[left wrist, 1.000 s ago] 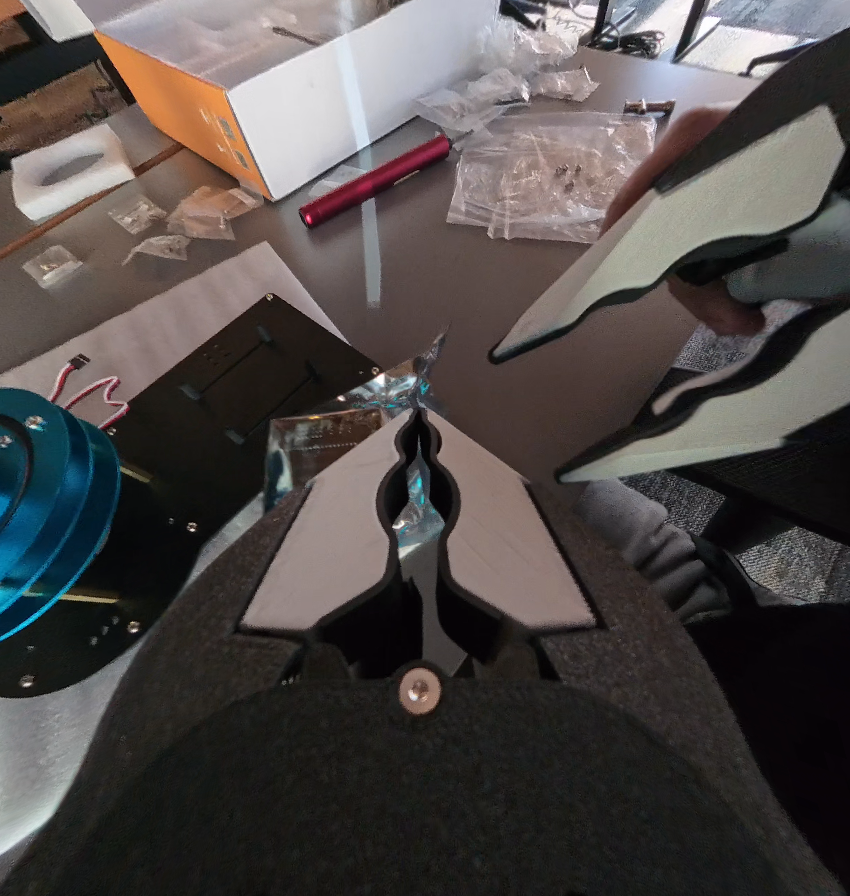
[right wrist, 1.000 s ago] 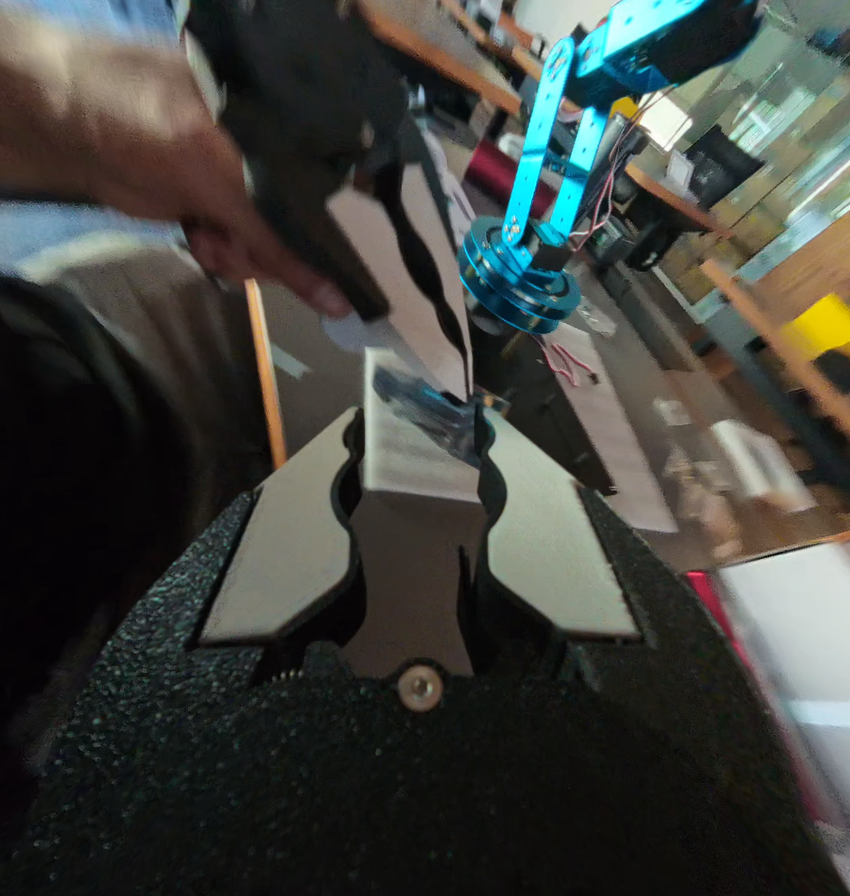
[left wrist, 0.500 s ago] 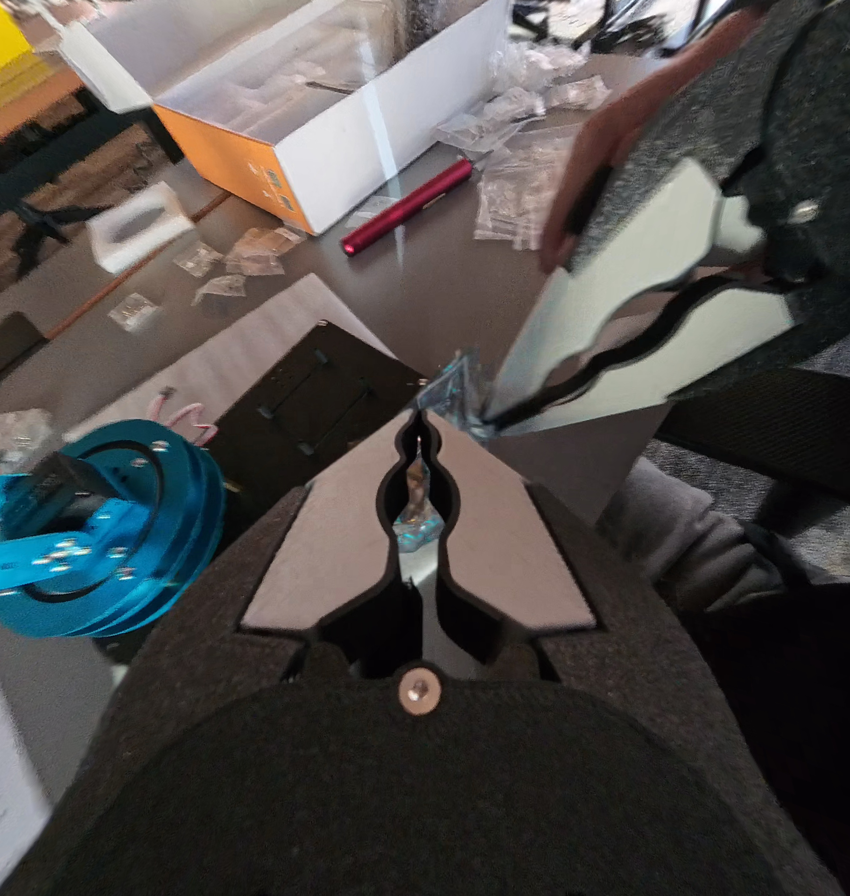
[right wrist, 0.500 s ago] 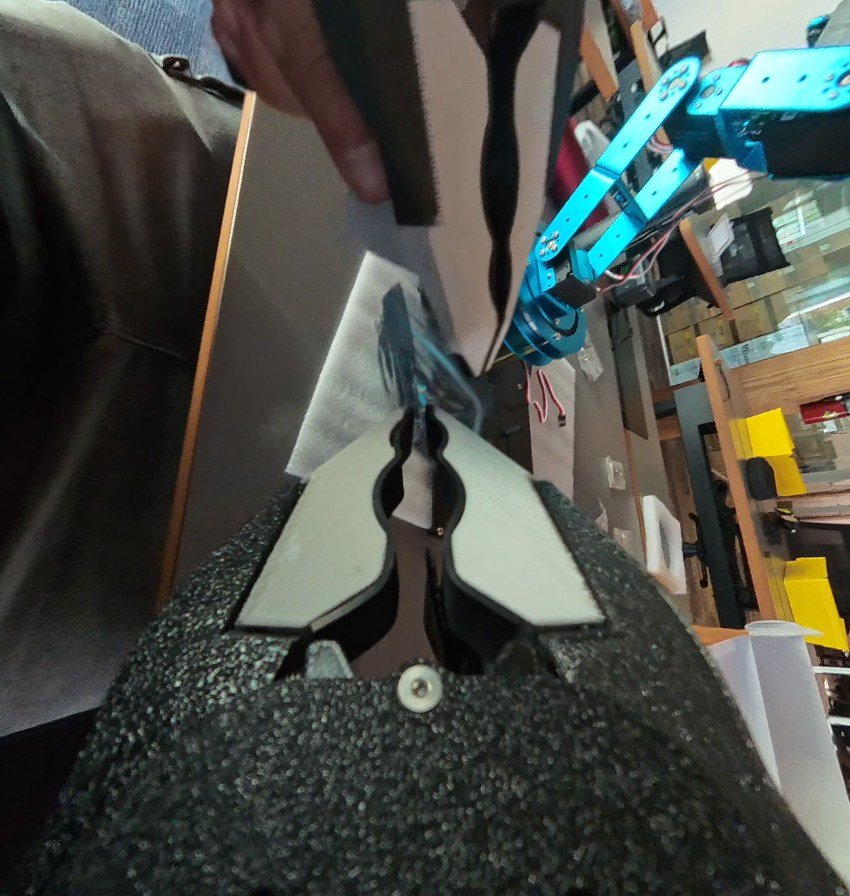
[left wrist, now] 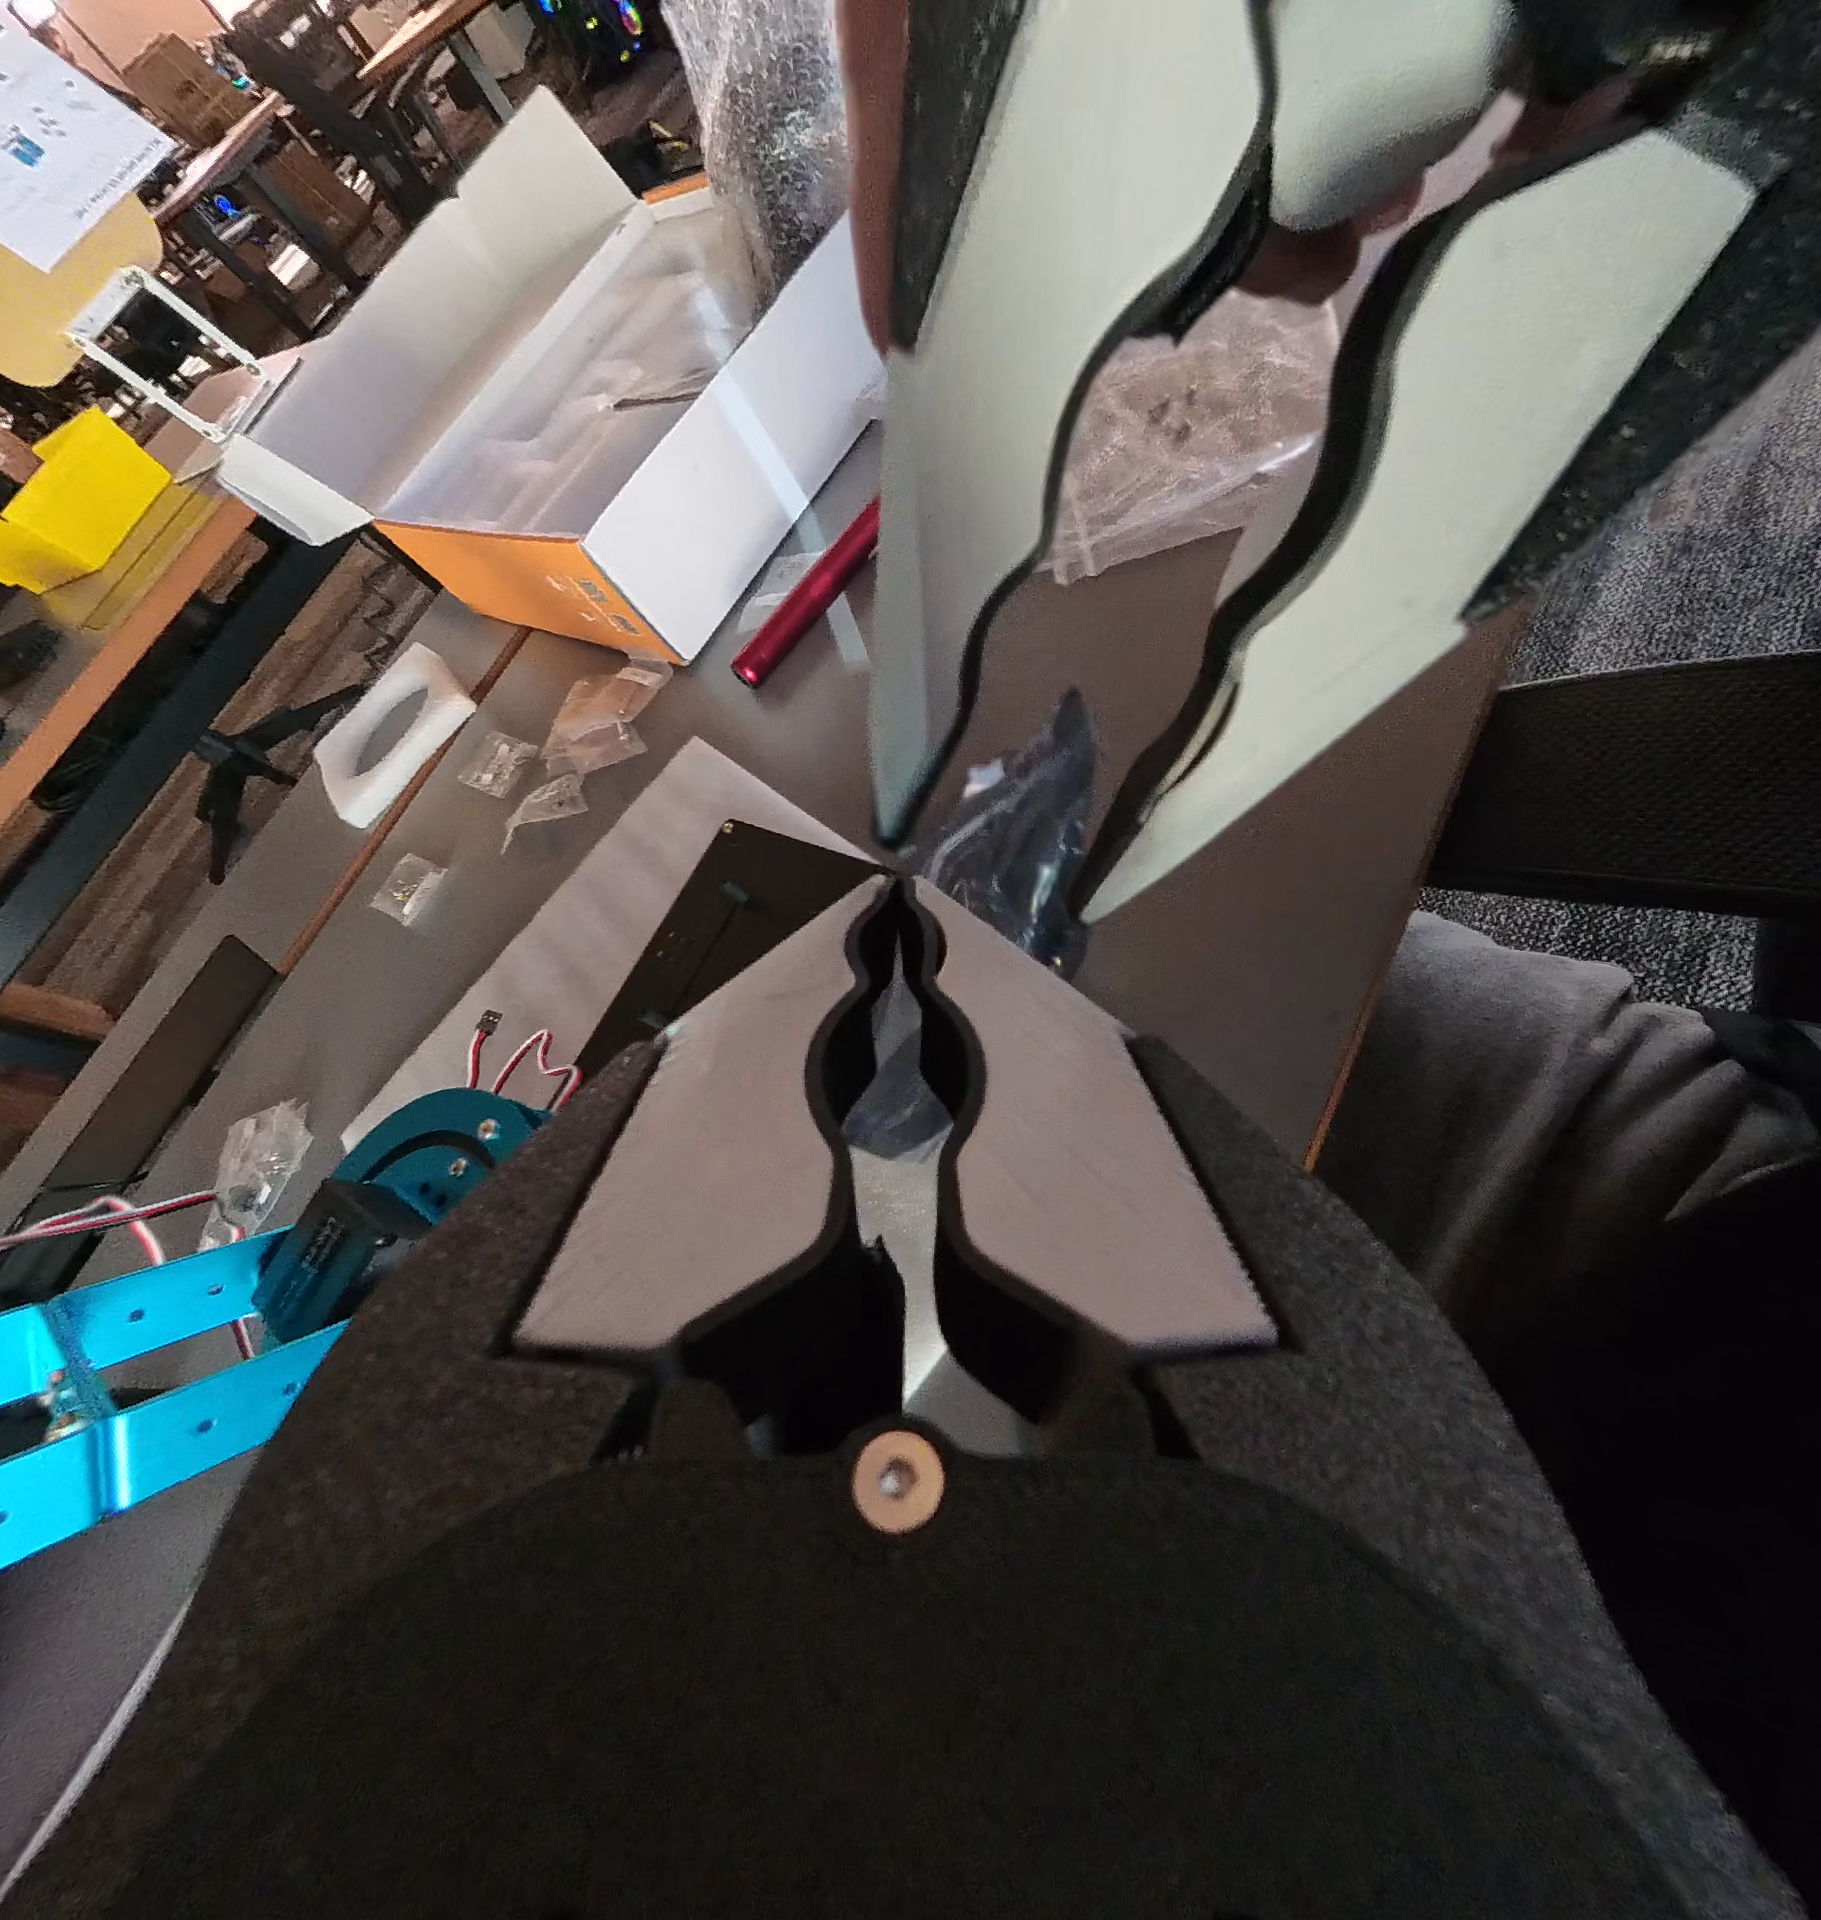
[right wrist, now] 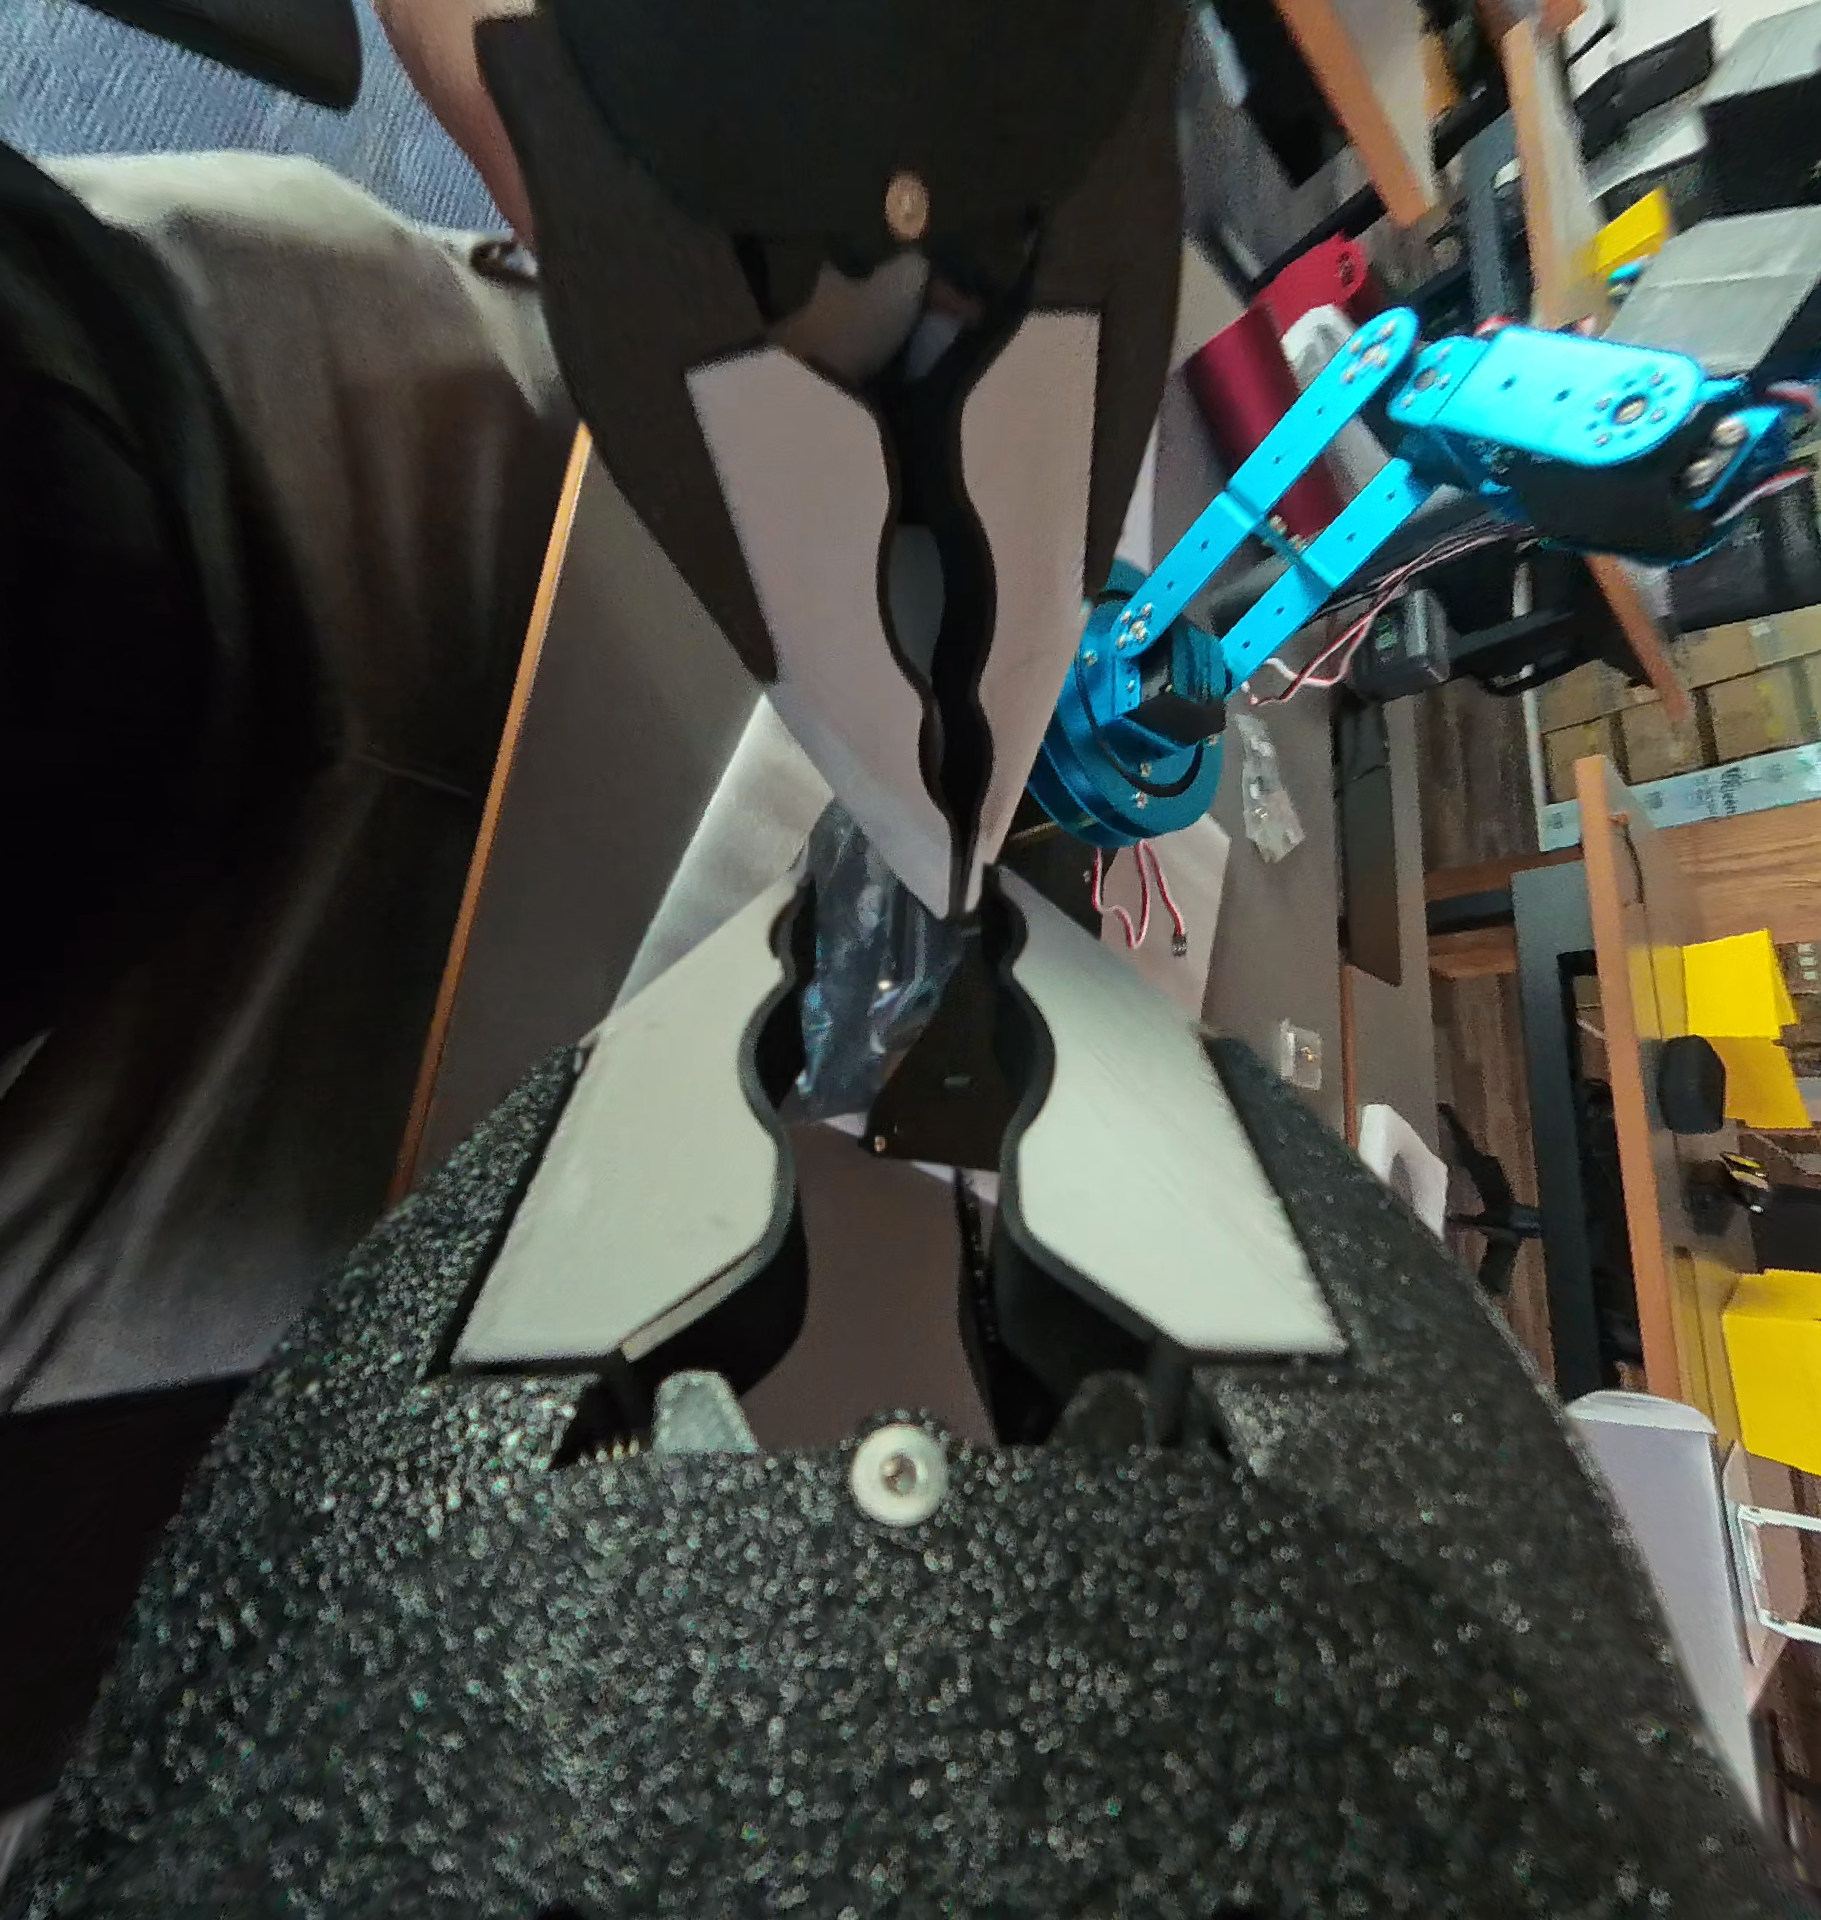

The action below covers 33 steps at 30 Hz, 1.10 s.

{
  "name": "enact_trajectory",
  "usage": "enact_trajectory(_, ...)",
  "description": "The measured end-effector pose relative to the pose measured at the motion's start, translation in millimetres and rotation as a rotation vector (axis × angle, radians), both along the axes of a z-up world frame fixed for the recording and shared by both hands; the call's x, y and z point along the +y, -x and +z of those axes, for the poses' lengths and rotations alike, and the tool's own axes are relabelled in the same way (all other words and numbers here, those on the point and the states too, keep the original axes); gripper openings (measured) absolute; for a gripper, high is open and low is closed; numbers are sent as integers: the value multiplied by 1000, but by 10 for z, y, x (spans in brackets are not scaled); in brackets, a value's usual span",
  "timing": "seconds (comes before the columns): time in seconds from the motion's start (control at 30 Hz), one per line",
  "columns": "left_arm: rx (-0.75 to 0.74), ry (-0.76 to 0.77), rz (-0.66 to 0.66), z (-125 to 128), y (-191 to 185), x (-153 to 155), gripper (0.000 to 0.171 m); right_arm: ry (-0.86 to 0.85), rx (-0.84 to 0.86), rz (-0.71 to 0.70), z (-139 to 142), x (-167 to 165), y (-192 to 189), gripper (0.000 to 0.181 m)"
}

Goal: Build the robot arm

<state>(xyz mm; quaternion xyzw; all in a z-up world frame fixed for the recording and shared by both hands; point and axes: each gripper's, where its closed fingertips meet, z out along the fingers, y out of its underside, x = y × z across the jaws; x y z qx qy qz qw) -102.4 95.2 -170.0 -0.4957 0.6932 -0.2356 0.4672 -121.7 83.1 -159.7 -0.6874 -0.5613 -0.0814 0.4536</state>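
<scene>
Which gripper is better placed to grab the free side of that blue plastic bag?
Probably right: the right gripper is open, its fingers straddling the crinkled blue-tinted plastic bag, while the left gripper is shut on one edge.

We saw the left tool (left wrist: 893,883) cased in matt black, coarse-grained plastic, its fingers (left wrist: 719,1153) faced with smooth pale pads. The right tool (right wrist: 901,914) had the same speckled rough shell. A crinkled, glossy clear plastic bag (left wrist: 1031,821) with dark contents lay between them. The table (left wrist: 1249,935) looked smooth, grey and faintly sheened, edged in wood. The blue arm (right wrist: 1290,540) was anodised metal, shiny, with small screws. The black plate (left wrist: 740,925) seemed matt. The box (left wrist: 594,416) was smooth card, white and orange. The red tube (left wrist: 812,603) gleamed like metal. The white foam block (left wrist: 392,727) looked soft and matt.
</scene>
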Motion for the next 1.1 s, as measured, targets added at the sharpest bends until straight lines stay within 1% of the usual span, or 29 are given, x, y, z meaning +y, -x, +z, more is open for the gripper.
enact_trajectory(0.03, -1, 1, 3, 15, 11, 20, 0, 43, -14, 9, -34, -2, -21, 25)
enact_trajectory(0.13, -10, 22, 3, 54, 42, 64, 0, 144, -19, 14, -130, 24, -73, 25)
enact_trajectory(0.2, -12, 49, 4, 52, 52, 85, 0, 194, -2, -10, -159, 67, -103, 26)
enact_trajectory(0.23, -16, 51, 17, 53, 52, 117, 0, 217, -3, -31, -179, 92, -125, 23)
enact_trajectory(0.3, -40, 28, 71, 85, 57, 258, 0, 313, -14, -2, -277, -12, -64, 19)
enact_trajectory(0.33, -57, 41, 74, 115, 61, 292, 0, 341, -25, 13, -328, -53, -27, 19)
enact_trajectory(0.4, -72, 88, 66, 151, 75, 300, 0, 348, -53, 2, -390, -41, -26, 17)
enact_trajectory(0.47, -74, 65, 59, 135, 78, 289, 0, 366, -30, -7, -358, -21, -16, 19)
enact_trajectory(0.5, -70, 53, 53, 117, 77, 277, 0, 349, -16, -3, -310, 4, 0, 20)
enact_trajectory(0.6, -76, 89, 24, 101, 82, 225, 0, 204, -30, -15, -128, 164, 15, 22)
enact_trajectory(0.7, -79, 176, -3, 114, 93, 190, 0, 146, -152, -49, -166, 269, -35, 24)
enact_trajectory(0.73, -72, 183, -7, 99, 95, 198, 0, 152, -171, -41, -177, 260, -26, 23)
enact_trajectory(0.8, -66, 242, -16, 86, 95, 199, 0, 269, -167, -37, -234, 169, -22, 11)
enact_trajectory(0.83, -64, 271, -11, 87, 94, 221, 0, 331, -169, -37, -282, 128, -34, 13)
enact_trajectory(0.9, -80, 302, -3, 142, 91, 289, 0, 406, -208, -86, -411, 159, -135, 19)
enact_trajectory(0.97, -87, 377, -49, 191, 71, 247, 0, 416, -240, -98, -513, 238, -141, 24)
enact_trajectory(1.03, -80, 409, -87, 211, 59, 241, 0, 402, -218, -65, -487, 286, -44, 12)
enact_trajectory(1.1, -81, 394, -69, 212, 72, 379, 0, 447, -184, -55, -415, 276, -2, 0)
